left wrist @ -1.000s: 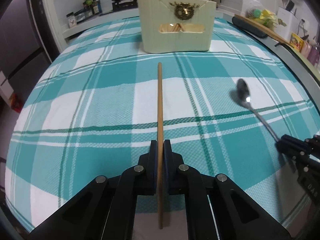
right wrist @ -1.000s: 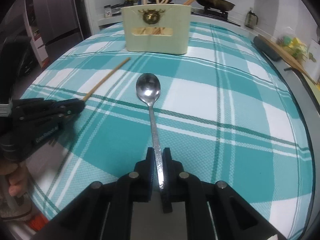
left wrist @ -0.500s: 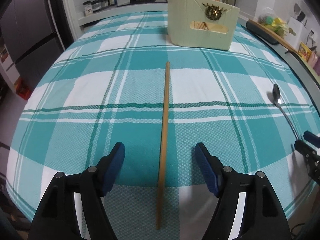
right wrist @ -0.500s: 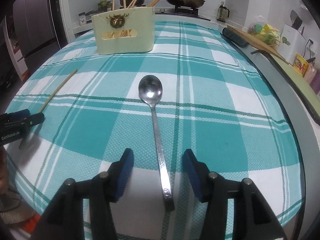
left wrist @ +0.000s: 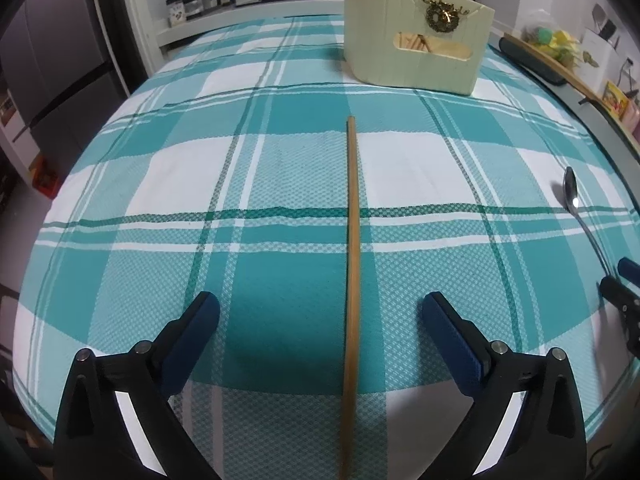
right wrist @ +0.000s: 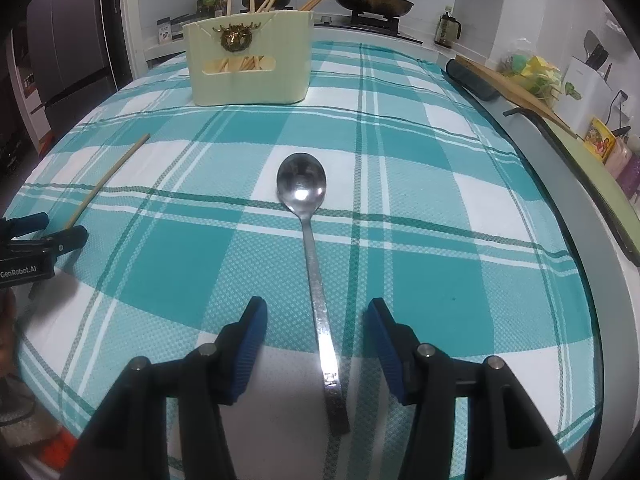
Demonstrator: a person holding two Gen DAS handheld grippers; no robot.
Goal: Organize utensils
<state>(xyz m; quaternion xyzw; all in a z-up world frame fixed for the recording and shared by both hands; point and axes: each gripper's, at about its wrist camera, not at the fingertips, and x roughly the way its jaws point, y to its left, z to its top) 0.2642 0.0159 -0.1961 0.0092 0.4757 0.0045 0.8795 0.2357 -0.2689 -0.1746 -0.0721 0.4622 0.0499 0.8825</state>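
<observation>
Wood: the thin wooden chopstick (left wrist: 352, 264) lies flat on the teal plaid tablecloth (left wrist: 280, 168), centre frame, between the wide-open left gripper (left wrist: 320, 316), gripped by nothing.
Steel: the silver metal spoon (right wrist: 308, 232) lies centred between the spread, empty right gripper (right wrist: 316, 320).
Holder: the cream utensil box (right wrist: 248, 64) stands upper left in the right view.
Advice: each gripper should close squarely on its utensil's shaft before lifting it.
Change: a second ago both grippers were clamped on their utensils.

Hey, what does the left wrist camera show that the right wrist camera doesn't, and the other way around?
Only the left wrist view shows the left claw open around the chopstick's near end. Only the right wrist view shows the right claw open around the spoon's handle, plus a frying pan on the stove. Both show the chopstick, the spoon, the cream utensil box and the plaid tablecloth.
</observation>
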